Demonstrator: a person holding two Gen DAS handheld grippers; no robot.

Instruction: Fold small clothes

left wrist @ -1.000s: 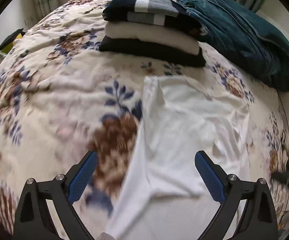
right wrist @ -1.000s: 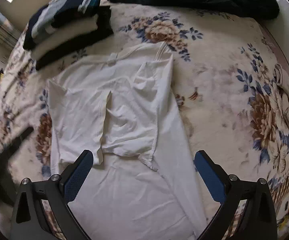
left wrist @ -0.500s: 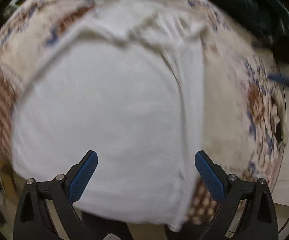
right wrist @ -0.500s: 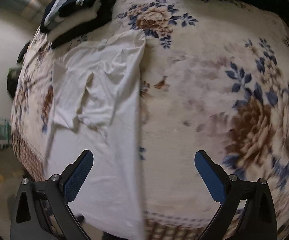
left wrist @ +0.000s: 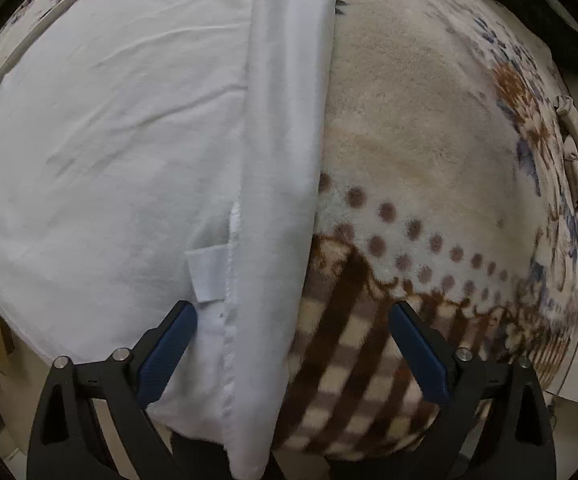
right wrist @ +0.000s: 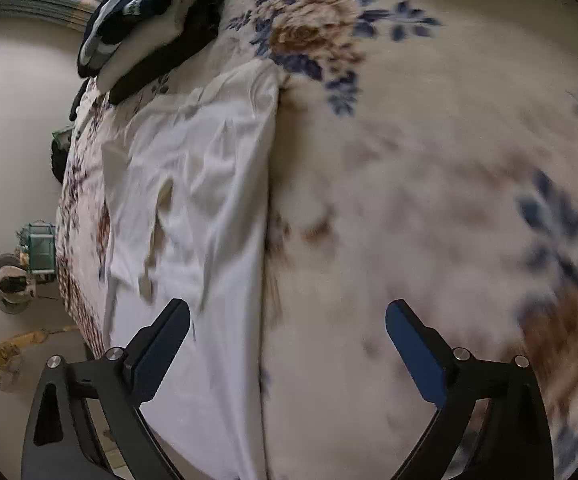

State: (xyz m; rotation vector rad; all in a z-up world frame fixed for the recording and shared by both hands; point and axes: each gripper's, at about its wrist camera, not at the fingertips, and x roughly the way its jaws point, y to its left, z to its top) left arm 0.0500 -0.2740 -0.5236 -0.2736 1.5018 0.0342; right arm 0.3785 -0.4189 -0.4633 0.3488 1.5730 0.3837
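**White garment on floral bed, both tools released**

While both jaws stand wide apart, nothing is gripped by either tool.

Item 1: white garment, spread flat on the bed; fills the left and centre of the left wrist view, with one side folded over as a long strip running top to bottom. A small white tag shows near the lower centre.

Item 2: left hand-held gripper, released, low over the garment's lower edge.

Item 3: right hand-held gripper, released, straddling the garment's right edge.

Item 4: stack of folded clothes, upper left of the right wrist view, just beyond the garment.
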